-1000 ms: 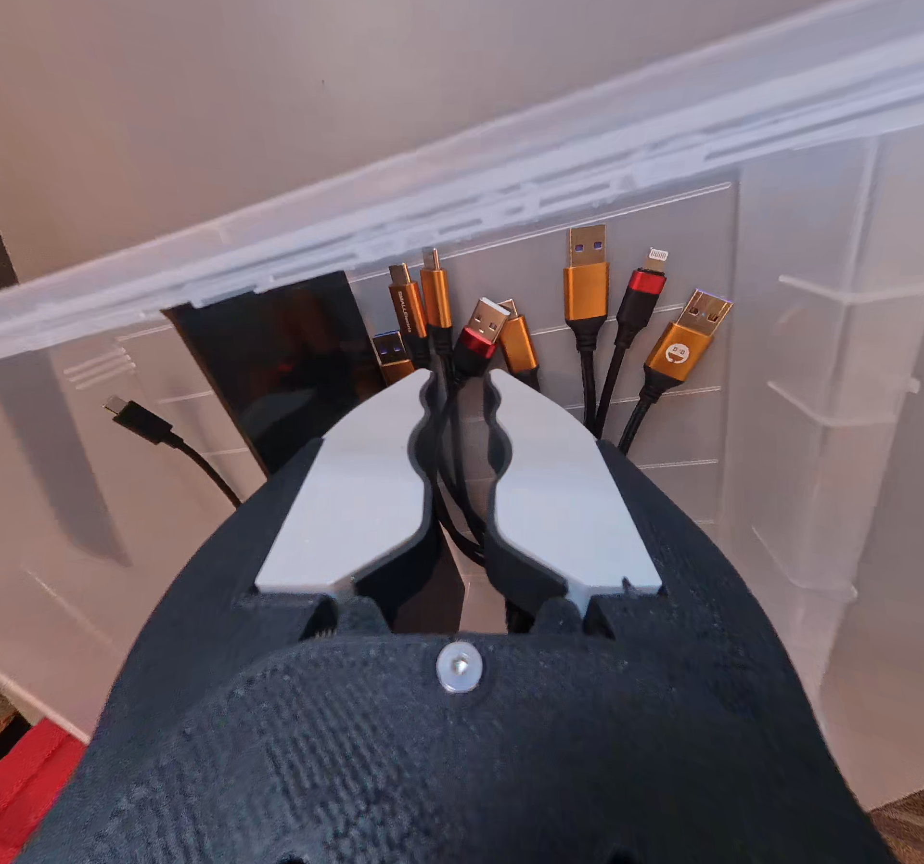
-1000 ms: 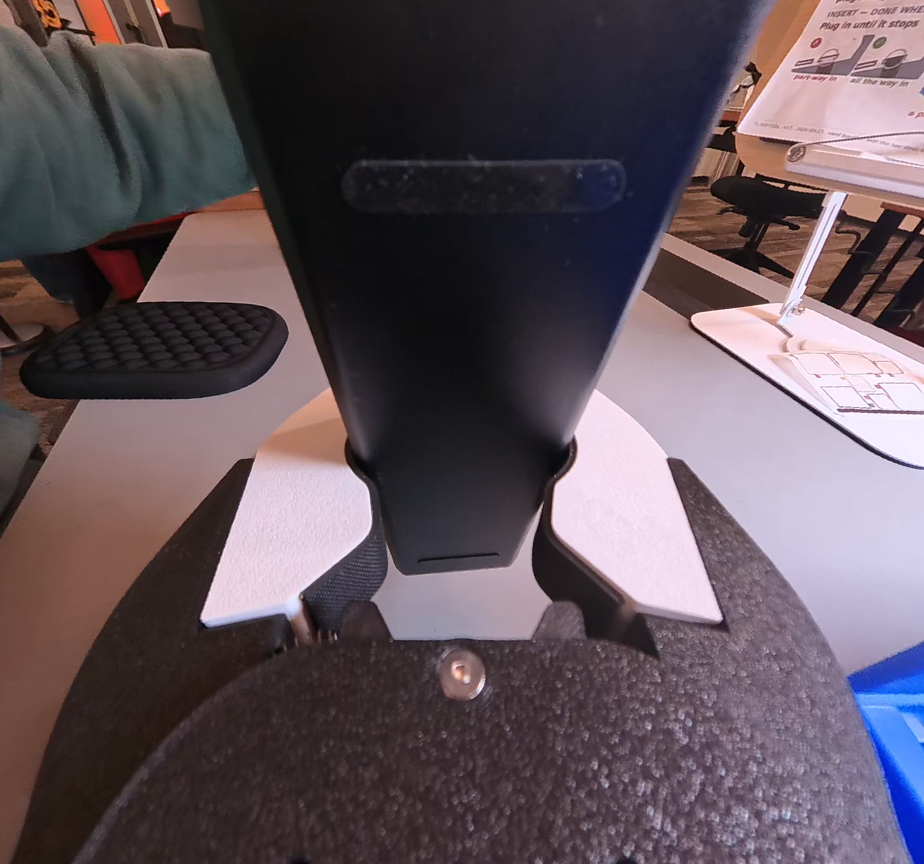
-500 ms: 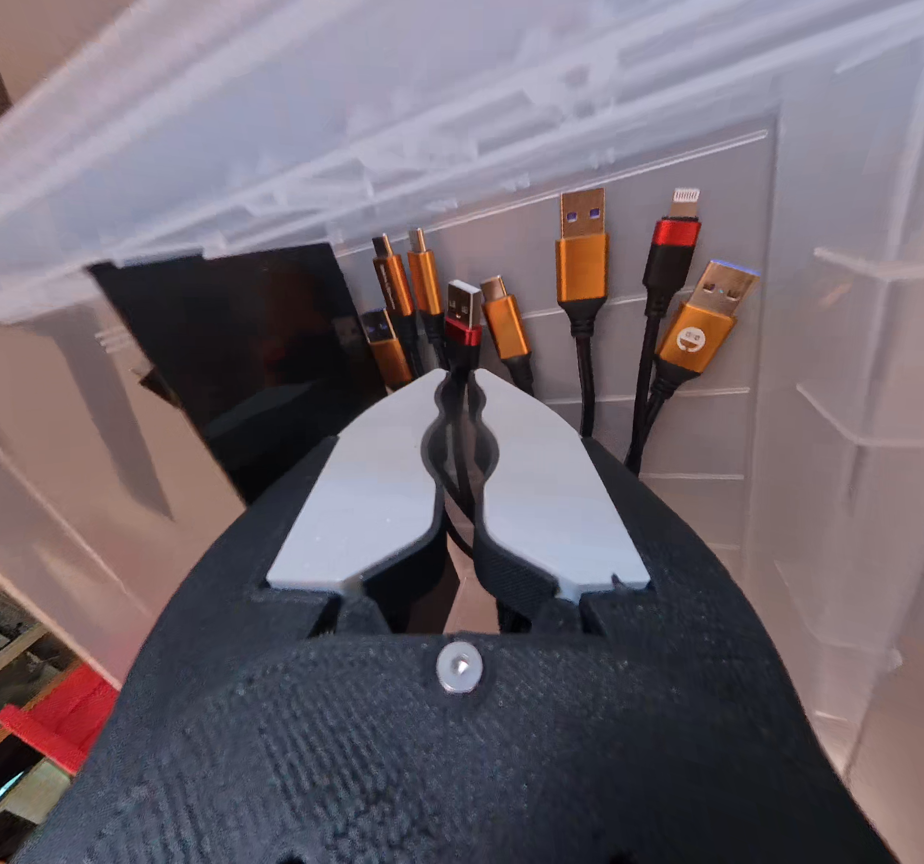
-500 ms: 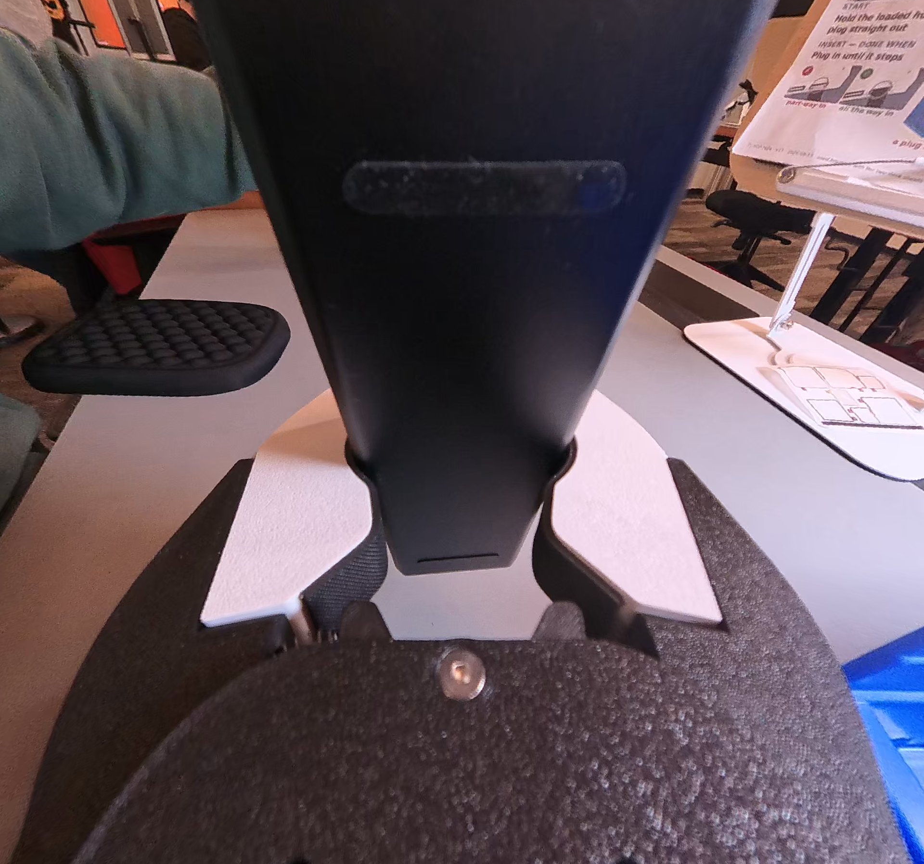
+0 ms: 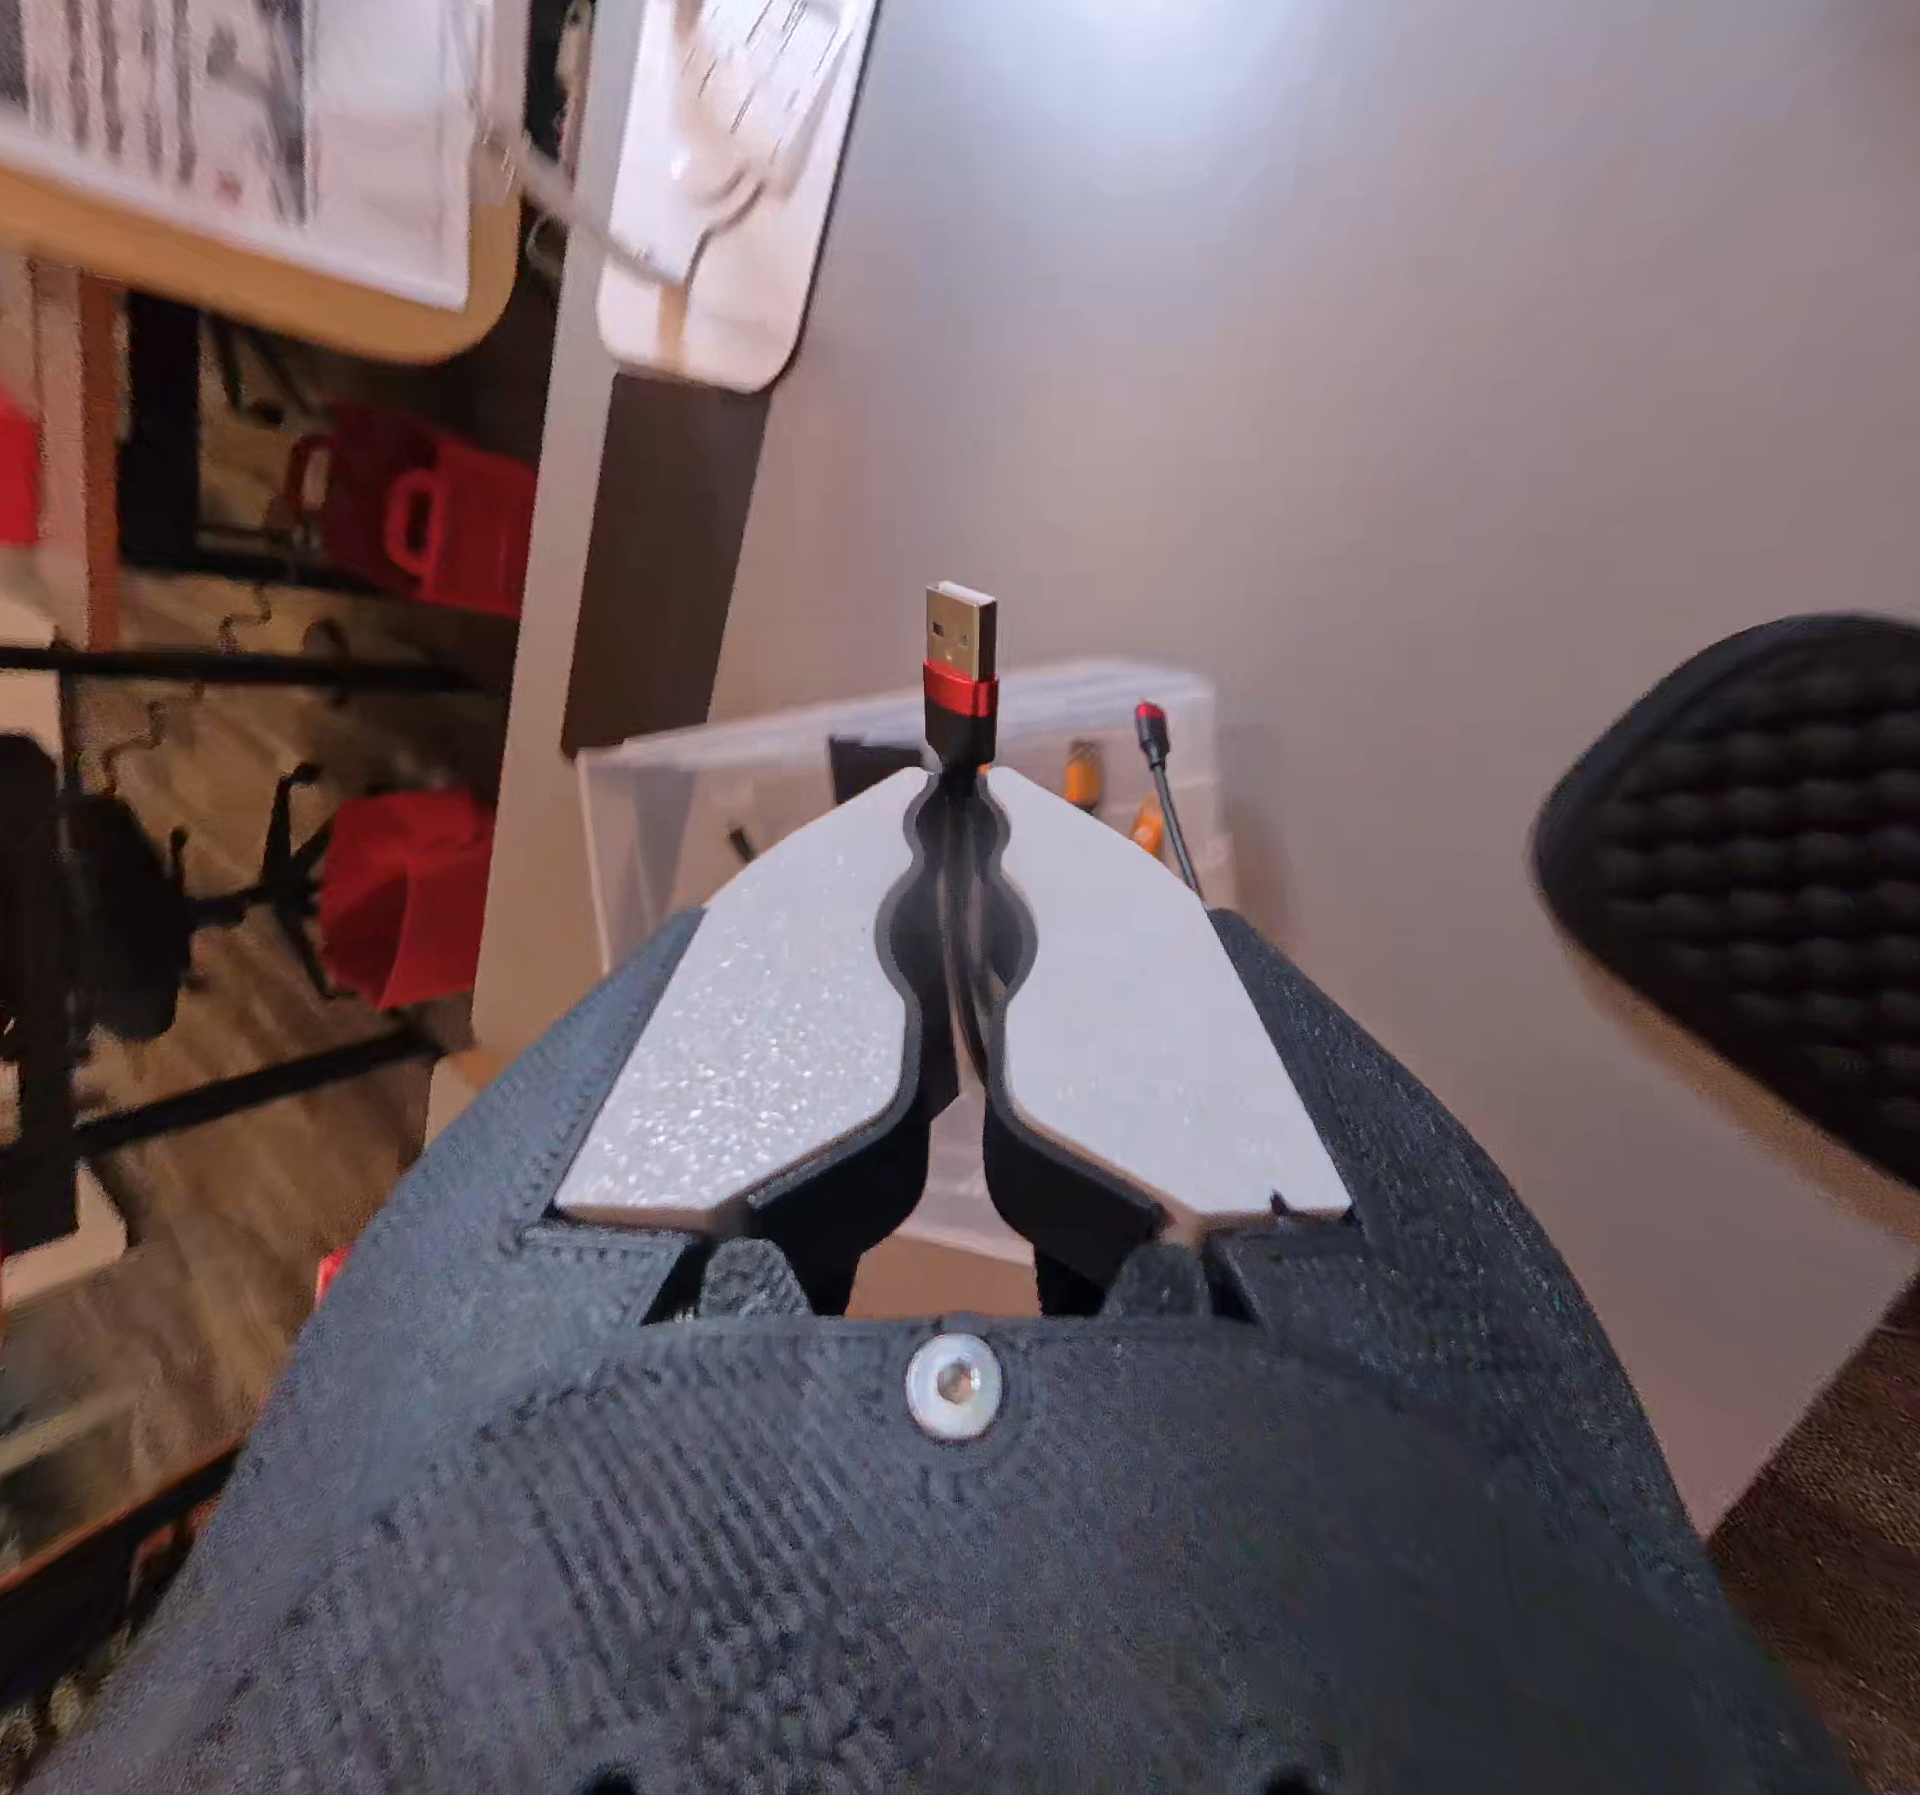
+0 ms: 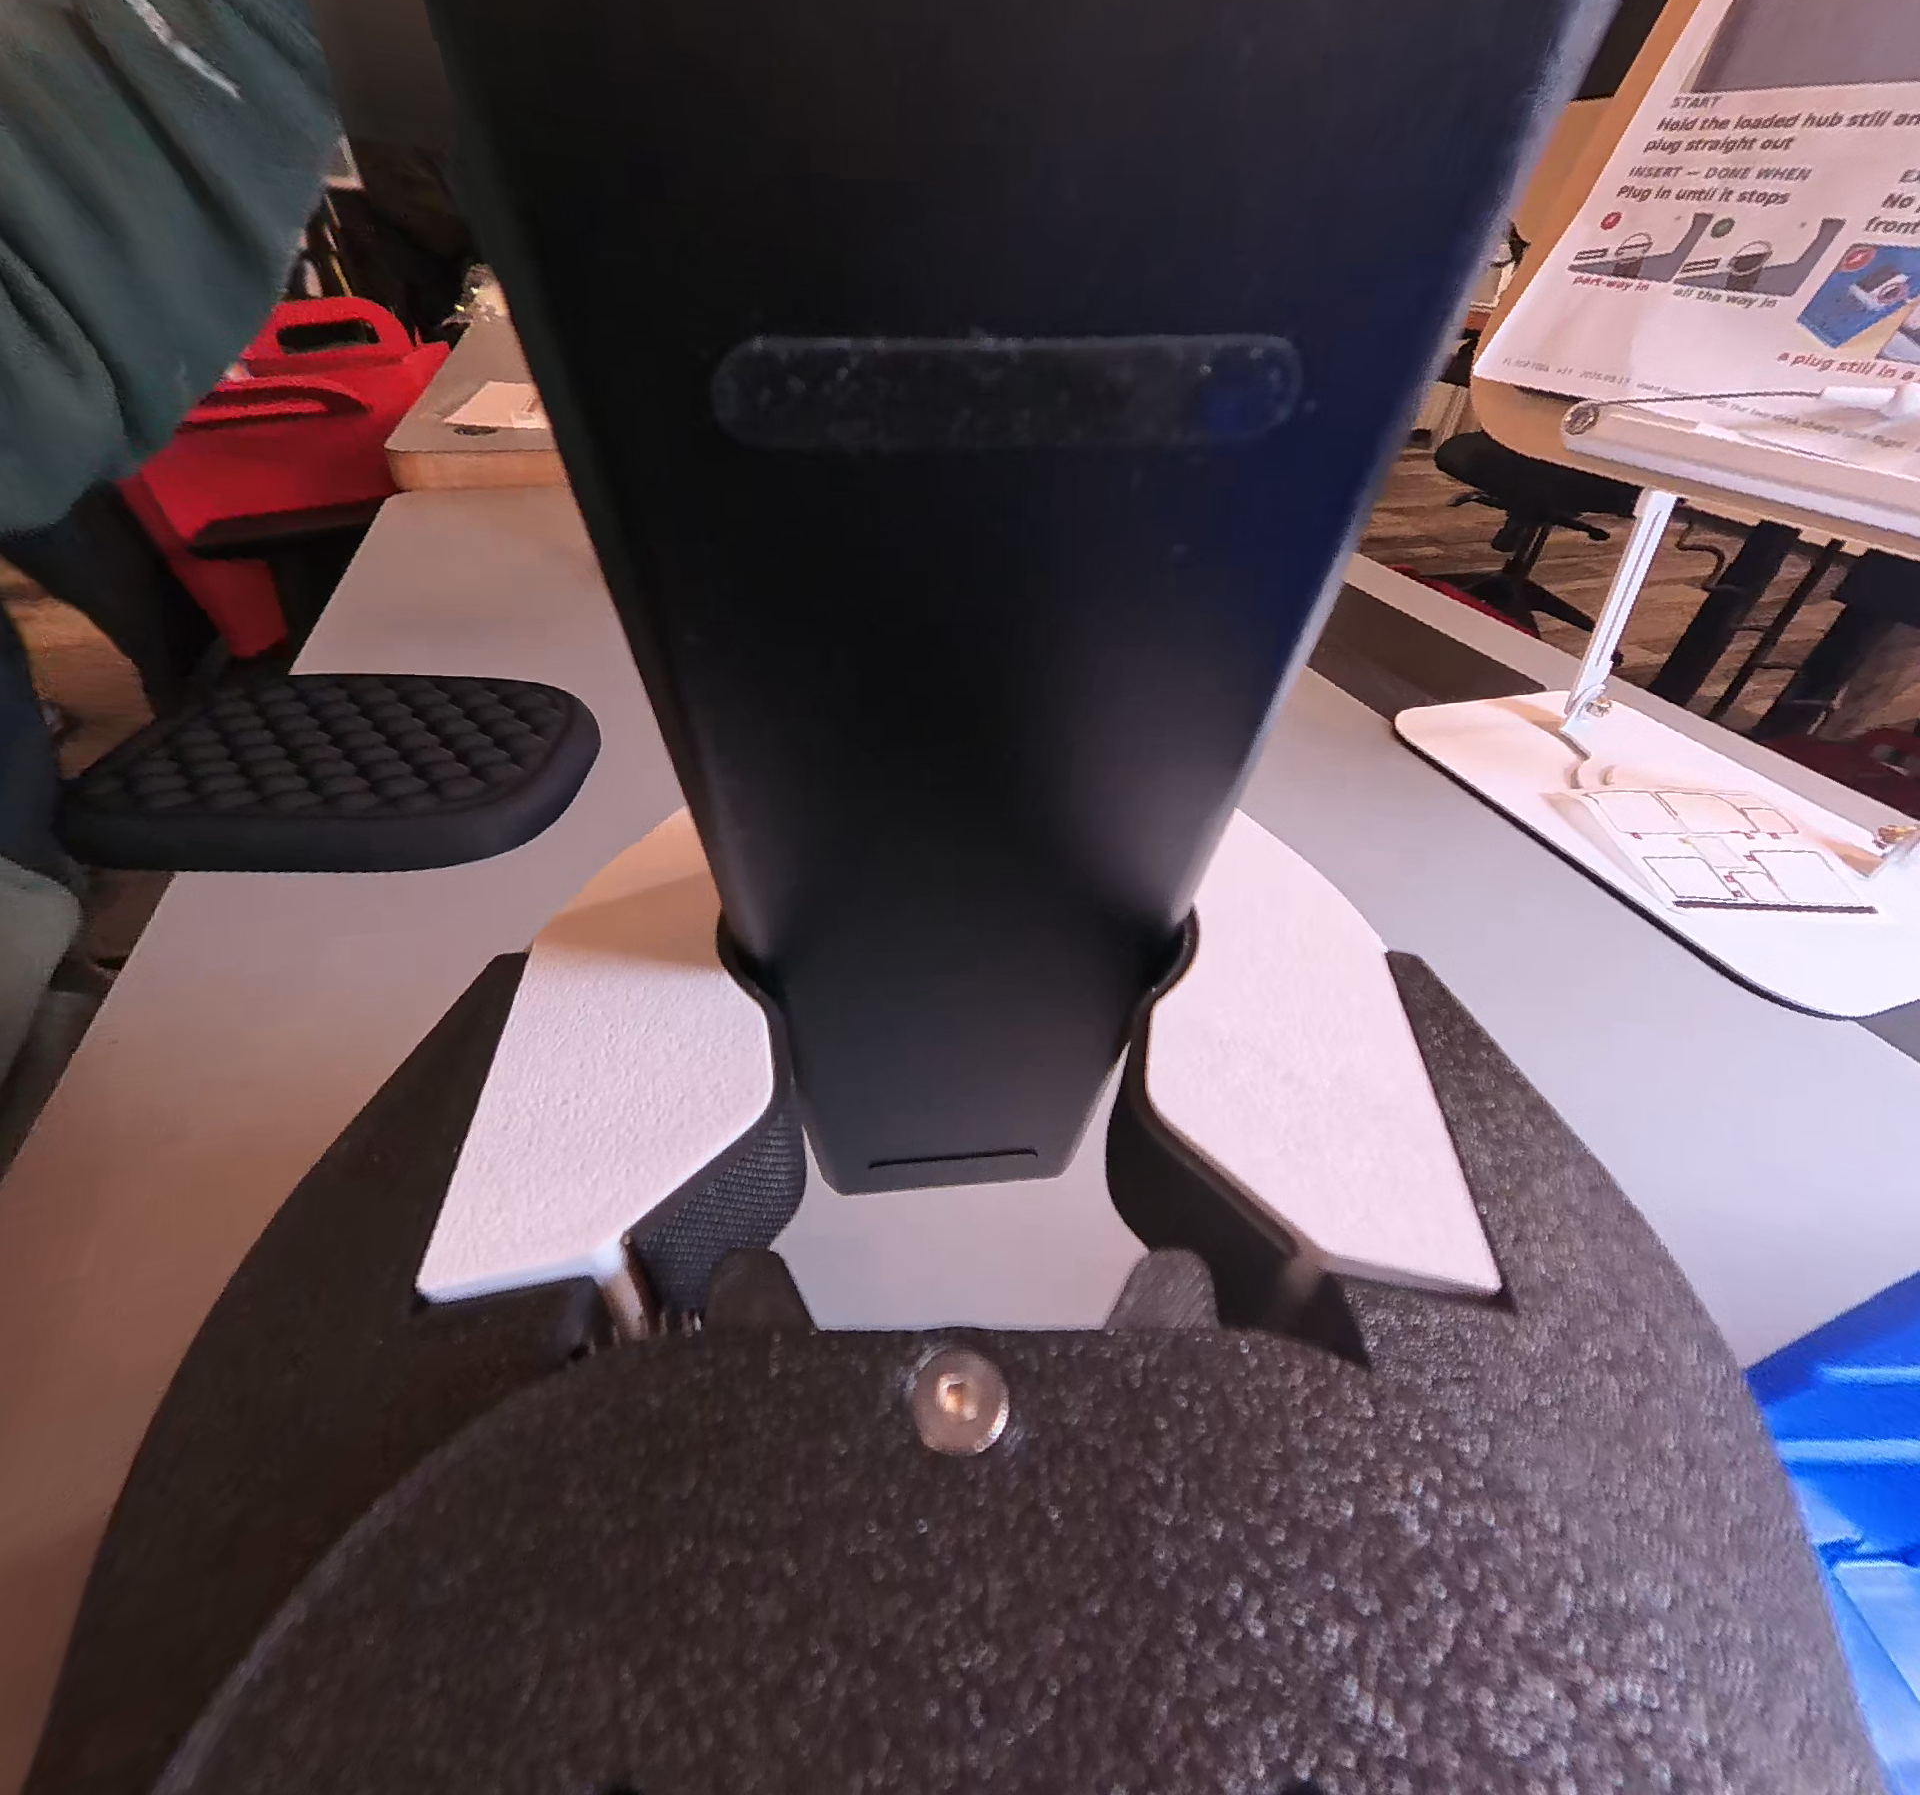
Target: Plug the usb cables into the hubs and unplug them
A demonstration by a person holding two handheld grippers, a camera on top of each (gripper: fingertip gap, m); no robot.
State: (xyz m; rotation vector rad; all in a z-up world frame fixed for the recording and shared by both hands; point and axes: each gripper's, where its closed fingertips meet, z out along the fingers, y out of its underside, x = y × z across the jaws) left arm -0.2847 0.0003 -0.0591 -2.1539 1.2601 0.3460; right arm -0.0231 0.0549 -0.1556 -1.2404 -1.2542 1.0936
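red-collared usb plug (image 5: 960, 680) pinched in left claw (image 5: 958, 789), black hub (image 6: 987, 498) clamped in right claw (image 6: 956, 956)

Grippers: two, the left gripper (image 5: 958, 789) and the right gripper (image 6: 956, 924)
Fingers: two per gripper, one white finger (image 5: 769, 1007) on each side
Cables held: one, a red-collared cable (image 5: 958, 696) in the left gripper
Hubs held: one, a black hub (image 6: 987, 519) in the right gripper
Clear bins: one bin (image 5: 707, 810) on the desk (image 5: 1351, 395)
Plugs seen in the bin: three, one red plug (image 5: 1148, 717) and two orange plugs (image 5: 1083, 766); others may be hidden
Sign stands: one stand (image 6: 1662, 810)
Black armrest pads: one pad (image 6: 322, 769)
Blue bins: one blue bin (image 6: 1849, 1496)
Red totes: count unclear through blur
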